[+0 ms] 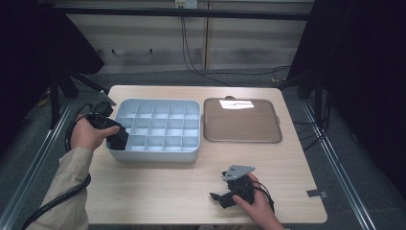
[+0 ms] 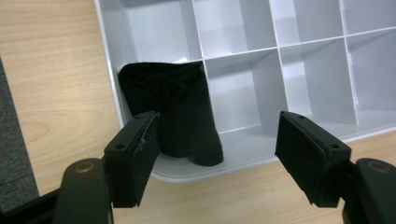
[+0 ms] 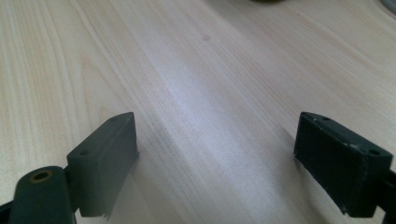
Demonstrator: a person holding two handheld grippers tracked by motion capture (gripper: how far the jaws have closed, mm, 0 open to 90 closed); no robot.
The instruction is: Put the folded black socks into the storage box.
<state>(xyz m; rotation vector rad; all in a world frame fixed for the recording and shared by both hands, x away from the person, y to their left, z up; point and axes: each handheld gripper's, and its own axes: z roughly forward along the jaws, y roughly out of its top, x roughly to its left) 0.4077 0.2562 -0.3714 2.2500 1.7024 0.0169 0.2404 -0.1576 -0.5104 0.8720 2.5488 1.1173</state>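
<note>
A white divided organiser tray (image 1: 191, 155) lies on the left half of the wooden table. A rolled black cloth, perhaps a sock (image 2: 180, 109), stands in its near-left corner compartment (image 1: 119, 140). My left gripper (image 2: 217, 156) hovers just over that corner with its jaws wide apart; the black roll lies beyond the left jaw, free of the pads. In the high view the left gripper (image 1: 115, 132) is at the tray's left edge. My right gripper (image 1: 221, 190) rests low over the table's near edge, open with bare wood between its jaws (image 3: 215, 154).
A brown flat lid or tray (image 1: 242, 120) with a white slip of paper (image 1: 236, 104) on it lies to the right of the organiser. The organiser's other compartments (image 2: 322, 70) look bare. Cables trail off the table's left side.
</note>
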